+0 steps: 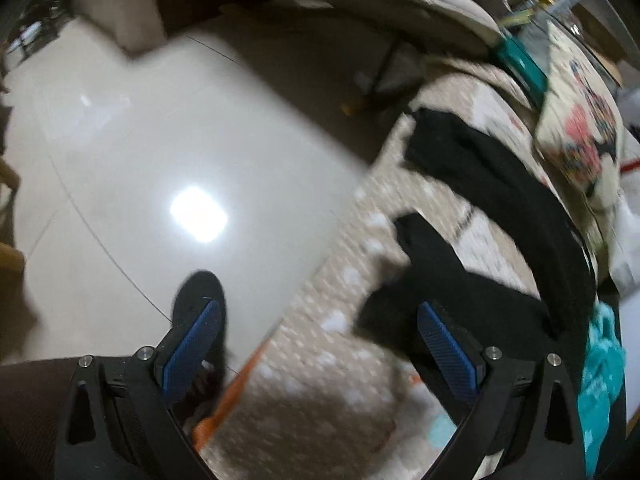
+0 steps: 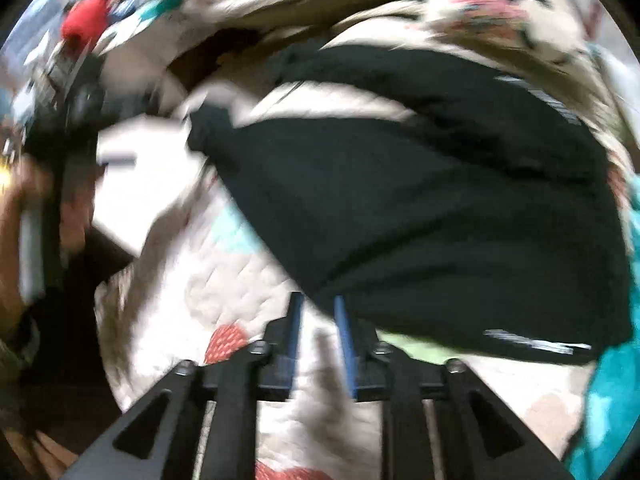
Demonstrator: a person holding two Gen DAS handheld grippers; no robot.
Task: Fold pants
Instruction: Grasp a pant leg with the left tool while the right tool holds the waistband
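Your left gripper (image 1: 320, 344) hangs with fingers wide apart at the bed (image 1: 320, 360) edge. Your right gripper (image 2: 318, 320) has fingers nearly together beside the black pants (image 2: 420, 208). A teal cloth (image 1: 604, 368) crowds them.

two black grippers, the left gripper (image 1: 319, 346) and right gripper (image 2: 317, 322), with ridged blue pads (image 1: 191, 354) (silver screws at the joints).

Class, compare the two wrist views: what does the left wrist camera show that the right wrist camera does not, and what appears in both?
Only the left wrist view shows the glossy tiled floor with a bright light reflection, and the wide-open left claw. Only the right wrist view shows the right claw, its fingers close together at the pants' edge, and a red object at upper left. Both show the black pants lying on the patterned quilt.
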